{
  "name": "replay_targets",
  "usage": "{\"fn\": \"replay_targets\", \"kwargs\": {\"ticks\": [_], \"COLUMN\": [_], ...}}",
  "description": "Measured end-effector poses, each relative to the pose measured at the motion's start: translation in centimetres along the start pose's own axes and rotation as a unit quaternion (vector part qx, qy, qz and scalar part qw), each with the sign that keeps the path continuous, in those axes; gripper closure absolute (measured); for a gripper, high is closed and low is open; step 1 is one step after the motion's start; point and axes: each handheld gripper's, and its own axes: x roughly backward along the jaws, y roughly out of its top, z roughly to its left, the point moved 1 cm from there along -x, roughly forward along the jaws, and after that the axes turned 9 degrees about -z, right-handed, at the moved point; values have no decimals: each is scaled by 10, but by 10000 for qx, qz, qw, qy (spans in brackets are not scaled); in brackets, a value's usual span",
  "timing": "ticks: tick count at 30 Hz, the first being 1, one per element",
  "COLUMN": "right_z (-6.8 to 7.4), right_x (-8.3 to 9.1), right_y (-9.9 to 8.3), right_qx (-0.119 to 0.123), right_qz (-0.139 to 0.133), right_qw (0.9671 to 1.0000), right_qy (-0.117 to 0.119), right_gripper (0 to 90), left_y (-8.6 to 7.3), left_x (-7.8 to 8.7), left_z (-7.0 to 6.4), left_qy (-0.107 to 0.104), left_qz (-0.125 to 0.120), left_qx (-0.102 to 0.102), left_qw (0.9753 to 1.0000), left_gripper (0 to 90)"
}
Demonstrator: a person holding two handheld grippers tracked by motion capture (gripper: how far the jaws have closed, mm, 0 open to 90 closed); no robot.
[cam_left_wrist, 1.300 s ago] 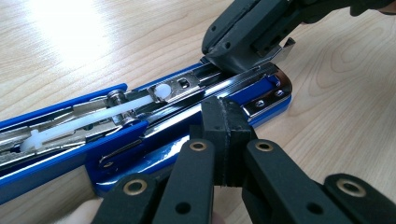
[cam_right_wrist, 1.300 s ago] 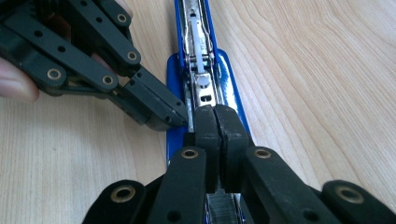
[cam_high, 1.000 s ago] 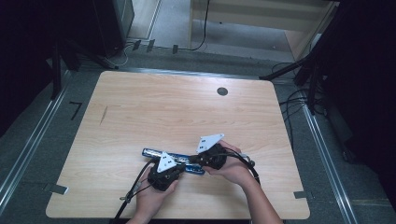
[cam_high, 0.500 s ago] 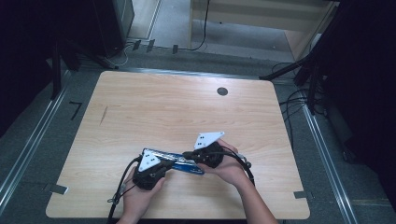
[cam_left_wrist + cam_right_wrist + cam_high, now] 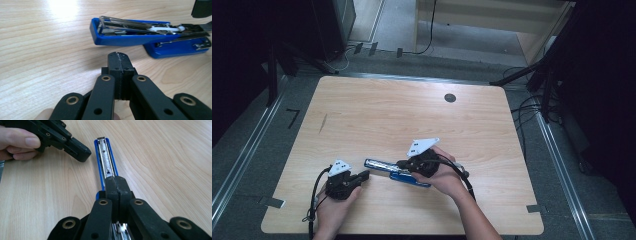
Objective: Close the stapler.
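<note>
A blue plastic stapler with its metal staple channel exposed [image 5: 394, 170] is lying on the pale wood-grain desk [image 5: 412, 115], near the person's edge and a little right of the middle. It is opened out: in the left gripper view the upper arm [image 5: 130, 31] is sitting raised above the shorter blue base [image 5: 175, 48], and the silver channel is running along its top.

The right gripper [image 5: 404, 164], black with a grey three-cornered plate on top, is resting over the hinge end of the stapler, the person's right hand [image 5: 444, 175] wrapping around it. In the right gripper view its jaws are standing pressed together with no gap, directly over the channel [image 5: 106, 162]; whether they are pinching any part of the stapler or merely lying on it is hard to tell from here.

The left gripper [image 5: 363, 175] is sitting just beside the free tip of the stapler, apart from it, held in the left hand [image 5: 332, 207]. Its jaws are also meeting fully, with nothing between them, and are pointing toward the stapler's front end. A round dark grommet [image 5: 450, 98] is showing near the desk's far edge.
</note>
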Motion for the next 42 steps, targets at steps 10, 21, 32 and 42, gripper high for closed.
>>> {"fn": "replay_targets", "kwargs": {"ticks": [10,21,32,42], "right_z": [5,5,5,6], "right_x": [-30,-44,-38,-28], "right_y": [6,10,14,17], "right_qx": [64,139,169,254], "right_qz": [194,209,100,8], "right_qw": [9998,9997,9998,9996], "right_qy": [75,-40,-67,-108], "right_gripper": [900,900,900,900], "left_y": [4,7,15,21], "left_x": [-9,-10,-4,-3], "left_z": [4,4,-7,-19], "left_qy": [103,64,10,-180], "left_qz": [101,-1,-307,-497], "left_qx": [79,83,-74,-204], "left_qw": [9999,9999,9995,9984], "left_gripper": [900,900,900,900]}}
